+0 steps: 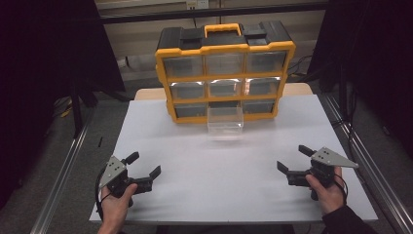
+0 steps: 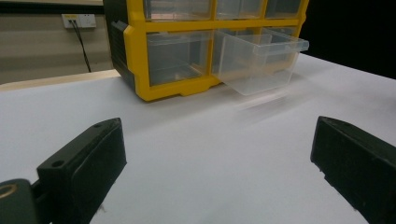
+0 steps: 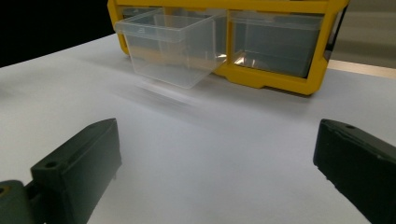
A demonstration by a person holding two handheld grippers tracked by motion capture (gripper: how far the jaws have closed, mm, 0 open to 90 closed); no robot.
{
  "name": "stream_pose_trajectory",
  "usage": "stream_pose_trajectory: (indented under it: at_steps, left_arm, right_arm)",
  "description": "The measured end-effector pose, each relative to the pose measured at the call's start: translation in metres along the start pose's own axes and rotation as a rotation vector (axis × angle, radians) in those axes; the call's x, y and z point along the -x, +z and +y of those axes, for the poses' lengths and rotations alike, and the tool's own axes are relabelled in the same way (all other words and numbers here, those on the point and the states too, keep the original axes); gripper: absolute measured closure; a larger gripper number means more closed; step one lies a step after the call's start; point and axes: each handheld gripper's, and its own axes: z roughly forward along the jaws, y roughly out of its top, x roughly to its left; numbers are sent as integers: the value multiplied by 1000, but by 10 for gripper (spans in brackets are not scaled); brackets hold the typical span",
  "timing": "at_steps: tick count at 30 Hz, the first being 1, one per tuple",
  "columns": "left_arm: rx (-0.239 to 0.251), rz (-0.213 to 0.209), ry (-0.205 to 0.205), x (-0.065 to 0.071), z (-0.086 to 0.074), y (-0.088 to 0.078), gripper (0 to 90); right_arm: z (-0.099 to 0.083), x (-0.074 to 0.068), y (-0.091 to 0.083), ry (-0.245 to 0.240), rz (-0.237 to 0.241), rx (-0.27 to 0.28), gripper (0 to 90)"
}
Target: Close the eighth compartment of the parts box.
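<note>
Clear plastic drawer sticks half out of bottom-middle slot of yellow organiser, at far side of white worktop. Probably light, thin-walled, stiff but crackable, slick. Best hold: front lip, one jaw inside, one outside; light squeeze. Looks empty, though blur along lower edge makes that hard to confirm. Left gripper and right gripper both spread wide, holding nothing, well short of drawer.
</note>
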Motion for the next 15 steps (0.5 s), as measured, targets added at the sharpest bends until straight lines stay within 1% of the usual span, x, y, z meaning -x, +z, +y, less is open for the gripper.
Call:
stream_pose_trajectory:
  at_steps: [2, 3, 5, 6, 7, 8, 11, 12, 14, 15]
  left_arm:
    - [2, 2, -4, 1, 0, 0, 31]
    - [-1, -2, -5, 2, 0, 0, 31]
    - [2, -7, 4, 2, 0, 0, 31]
    - [1, -5, 5, 2, 0, 0, 31]
    - [2, 0, 2, 2, 0, -1, 31]
    - [-6, 9, 11, 1, 0, -2, 31]
    - [-3, 4, -6, 1, -1, -2, 31]
    - [-2, 4, -6, 1, -1, -2, 31]
    - [-1, 7, -1, 1, -1, -2, 31]
    - [-2, 7, 1, 0, -1, -3, 31]
  right_arm:
    - [0, 0, 2, -2, 17, -2, 2]
    - [0, 0, 2, -2, 17, -2, 2]
    - [1, -1, 2, 6, 26, 3, 3]
    - [2, -3, 3, 8, 38, 6, 3]
    - [2, -3, 3, 8, 38, 6, 3]
    - [3, -4, 4, -7, 55, 2, 3]
    - [4, -7, 5, -15, 69, -2, 4]
    - [5, -10, 6, -23, 87, -7, 6]
    - [6, -11, 6, -29, 92, -7, 11]
    - [9, -12, 6, -37, 111, -6, 26]
